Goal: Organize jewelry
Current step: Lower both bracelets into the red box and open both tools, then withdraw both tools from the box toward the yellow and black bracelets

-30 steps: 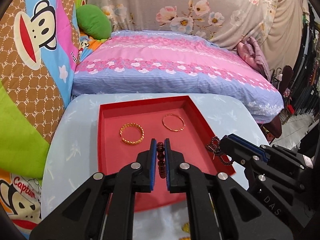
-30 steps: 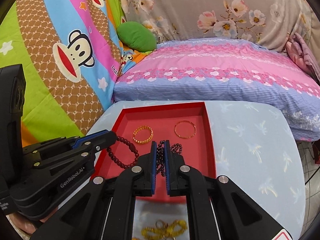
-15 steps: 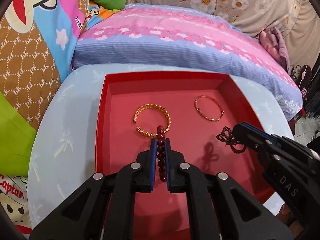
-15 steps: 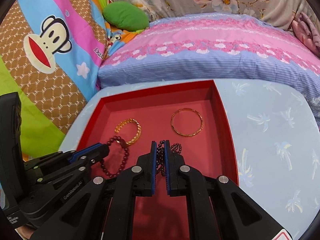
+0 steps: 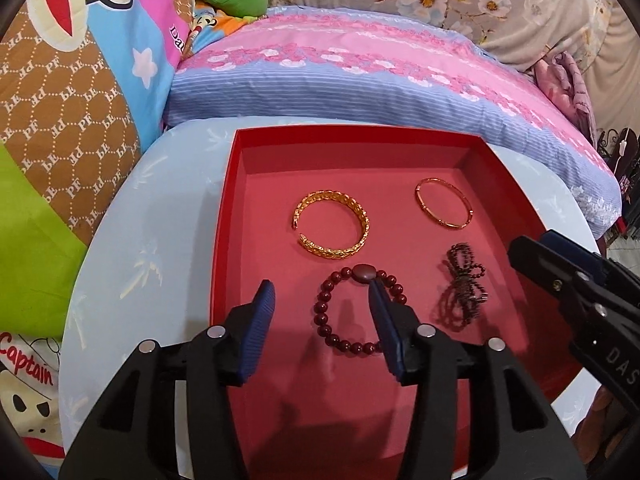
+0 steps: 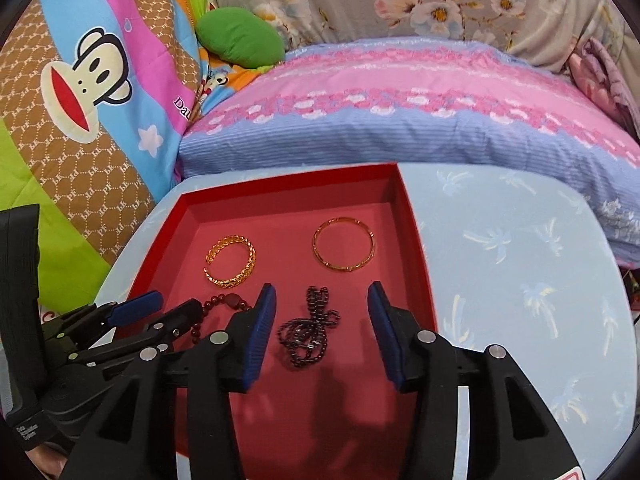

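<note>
A: Start nearest. What are the grippers doing?

B: The left gripper (image 5: 321,304) has just been opening; its jaws stand apart over the near half of the red tray (image 5: 224,216), and the red bead bracelet (image 5: 357,312) lies flat on the tray floor. The gripper's right pad sits in front of part of the loop, but nothing is pinched. The right gripper (image 6: 322,312) has likewise just been opening, with the dark bead strand (image 6: 306,330) lying loose between its pads, untouched.

A: And the relation that matters next?

B: I'd judge both pieces delivered, so each gripper only needs to back away clear of its own piece. The strand's long axis runs away from the right gripper, toward the tray's far wall.

A: Farther in?

B: Beyond the red bracelet, nearer the tray's far wall, lies the wide gold cuff (image 5: 332,229); beside it, beyond the strand, the thin gold bangle (image 5: 443,208).

A: Count?

B: Four pieces in one tray: two beaded, two gold. The tray sits on the pale blue worktop (image 6: 520,264), with the bed (image 5: 380,64) beyond the tray.
</note>
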### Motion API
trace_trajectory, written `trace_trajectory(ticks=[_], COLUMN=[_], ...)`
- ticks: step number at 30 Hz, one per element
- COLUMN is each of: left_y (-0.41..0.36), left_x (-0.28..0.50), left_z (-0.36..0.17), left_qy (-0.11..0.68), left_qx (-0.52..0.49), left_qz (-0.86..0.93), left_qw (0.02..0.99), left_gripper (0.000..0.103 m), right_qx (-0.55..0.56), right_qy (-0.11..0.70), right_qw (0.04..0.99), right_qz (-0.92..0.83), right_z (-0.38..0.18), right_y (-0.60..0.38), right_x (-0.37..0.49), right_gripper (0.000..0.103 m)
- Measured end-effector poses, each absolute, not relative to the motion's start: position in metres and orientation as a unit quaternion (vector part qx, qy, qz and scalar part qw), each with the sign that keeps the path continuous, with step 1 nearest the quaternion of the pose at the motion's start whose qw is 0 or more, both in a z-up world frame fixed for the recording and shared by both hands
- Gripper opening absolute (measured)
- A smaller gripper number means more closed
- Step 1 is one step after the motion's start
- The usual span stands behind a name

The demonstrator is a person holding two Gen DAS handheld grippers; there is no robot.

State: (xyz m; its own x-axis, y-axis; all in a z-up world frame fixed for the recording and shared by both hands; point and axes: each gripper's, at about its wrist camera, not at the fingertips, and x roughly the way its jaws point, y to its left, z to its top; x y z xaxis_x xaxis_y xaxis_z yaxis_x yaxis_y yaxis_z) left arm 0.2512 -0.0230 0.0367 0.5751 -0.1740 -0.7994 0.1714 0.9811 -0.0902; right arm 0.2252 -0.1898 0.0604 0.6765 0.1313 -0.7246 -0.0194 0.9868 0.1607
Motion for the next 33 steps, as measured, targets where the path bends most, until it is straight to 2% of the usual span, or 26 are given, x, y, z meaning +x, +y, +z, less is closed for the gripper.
trace_trajectory(ticks=[7, 18, 33], left_y=[-0.019, -0.014, -0.004], left_x=[0.233, 0.184, 0.113], left_z=[0.049, 0.067, 0.055], left_qy=[0.439, 0.424, 0.441], left_qx=[0.0, -0.003, -0.008], left_qz=[-0.094, -0.102, -0.106], left_qw=[0.894, 0.9, 0.891], left_gripper=[0.051, 0.052, 0.052], right_qx=[0.067, 0.082, 0.065], right_qy=[0.386, 0.387, 0.415], right_qw=[0.919, 0.918, 0.907], right_qz=[0.036, 0.031, 0.028], right_z=[0.074, 0.08, 0.058], right_y=[-0.194, -0.201, -0.204], right_x=[0.198, 0.144, 0.061], right_gripper=[0.047, 0.047, 0.047])
